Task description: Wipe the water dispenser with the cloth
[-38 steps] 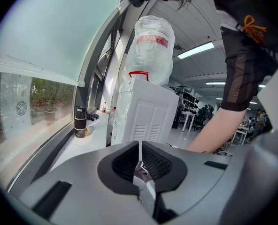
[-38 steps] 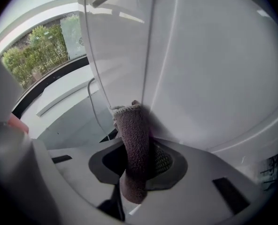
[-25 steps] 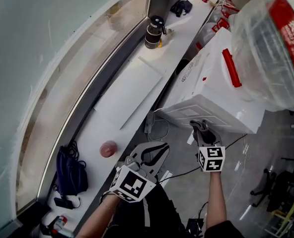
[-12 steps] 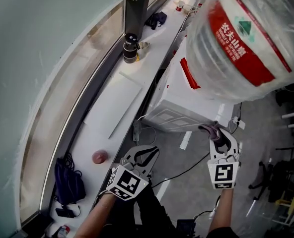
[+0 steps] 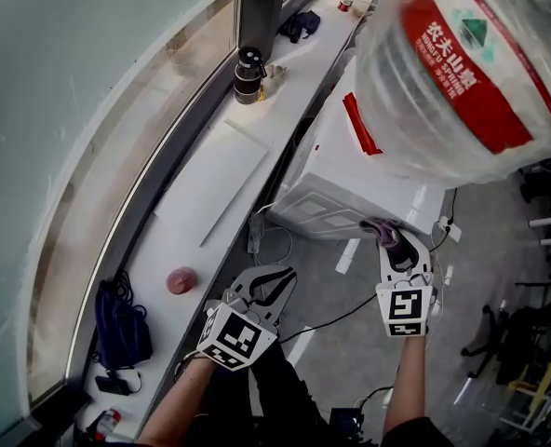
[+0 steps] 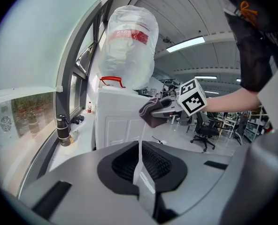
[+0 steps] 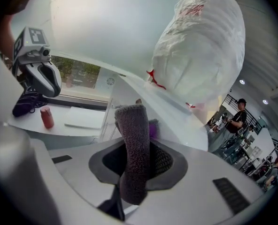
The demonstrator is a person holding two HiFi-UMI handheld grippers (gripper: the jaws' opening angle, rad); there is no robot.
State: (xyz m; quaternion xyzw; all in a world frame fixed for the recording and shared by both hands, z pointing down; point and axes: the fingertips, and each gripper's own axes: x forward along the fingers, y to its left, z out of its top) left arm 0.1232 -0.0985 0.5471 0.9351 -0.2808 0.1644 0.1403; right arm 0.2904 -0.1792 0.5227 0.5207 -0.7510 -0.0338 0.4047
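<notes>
Head view puts the cloth (image 5: 383, 230) at the lower front corner of the dispenser (image 5: 350, 180). It is pinched in the right tool (image 5: 393, 242), whose jaws clamp a thick dark roll of it. Right gripper view shows that roll standing up between the jaws with the dispenser's white side just past it. Whether cloth and side touch, I cannot tell. The bottle (image 5: 462, 63) sits on top of the dispenser, above the tool. The left tool (image 5: 274, 279) hangs off to the left, near the edge of the table (image 5: 201, 203), its jaws pressed together on nothing.

The wipe looks to be at its start. To do it well, lay the cloth's free end flat on the white side and press lightly. Sweep in long, overlapping strokes, and keep the hard jaw tips off the plastic. If the dispenser rocks under its heavy bottle, the left tool could steady it.
</notes>
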